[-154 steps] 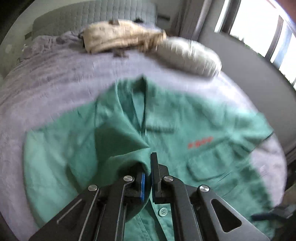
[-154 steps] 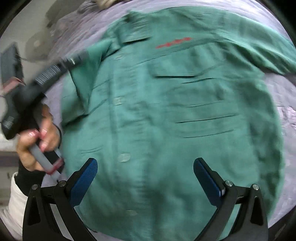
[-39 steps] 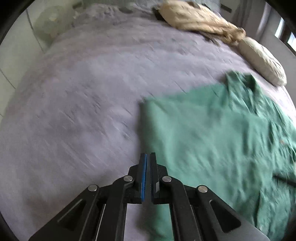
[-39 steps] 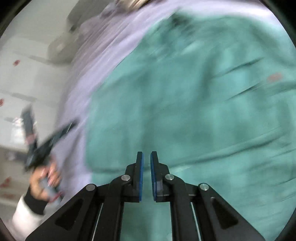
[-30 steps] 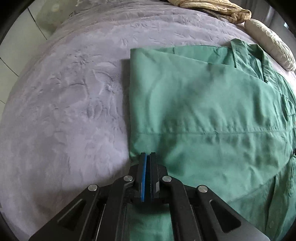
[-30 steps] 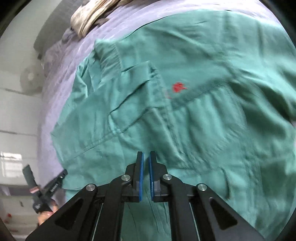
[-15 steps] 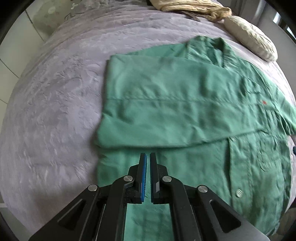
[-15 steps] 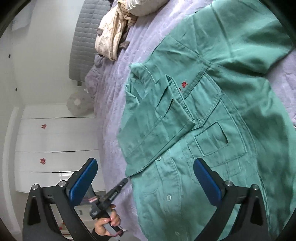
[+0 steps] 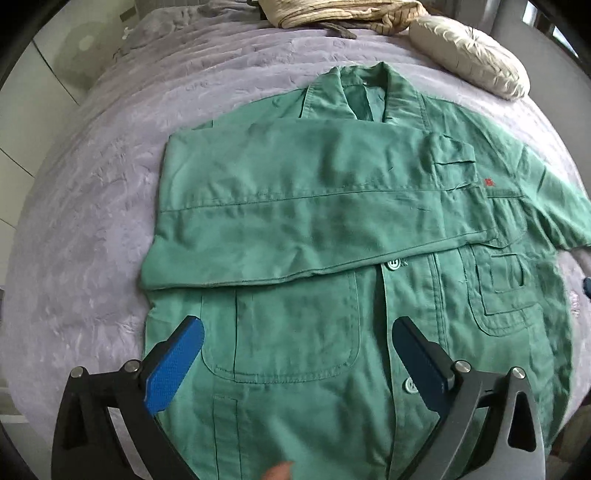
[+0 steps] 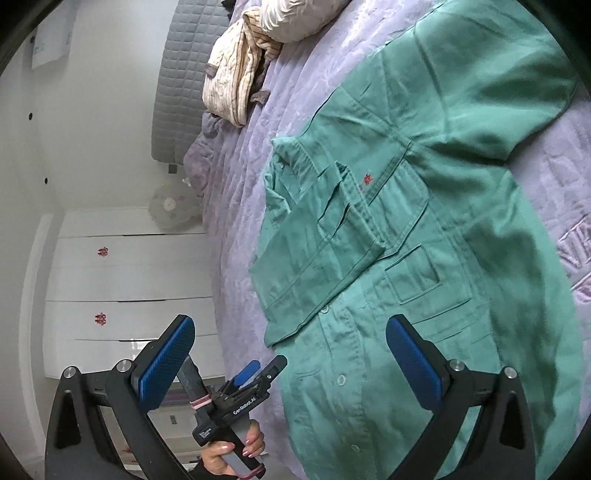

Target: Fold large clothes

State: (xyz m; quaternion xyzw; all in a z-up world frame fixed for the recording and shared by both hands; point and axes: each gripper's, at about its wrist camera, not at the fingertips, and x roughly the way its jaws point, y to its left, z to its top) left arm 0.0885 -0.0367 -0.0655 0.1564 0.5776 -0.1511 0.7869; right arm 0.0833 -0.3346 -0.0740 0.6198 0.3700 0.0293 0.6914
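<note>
A green button-up shirt (image 9: 332, 295) lies front up on a lilac bedspread (image 9: 92, 206). Its left sleeve (image 9: 303, 206) is folded across the chest, cuff near the red logo. The other sleeve (image 9: 554, 206) lies spread to the right. My left gripper (image 9: 295, 360) is open and empty above the lower front pocket. My right gripper (image 10: 288, 365) is open and empty, held above the shirt (image 10: 424, 258) near its hem. The left gripper (image 10: 255, 376) and the hand holding it also show in the right wrist view, off the bed's side.
A beige quilt (image 9: 332, 11) and a pale pillow (image 9: 469, 55) lie at the head of the bed. A grey padded headboard (image 10: 181, 74), a white wardrobe (image 10: 122, 288) and a fan (image 10: 170, 206) stand beside the bed.
Both grippers went from shut to open. The left gripper pulled back from the folded sleeve toward the hem, so the whole shirt now shows.
</note>
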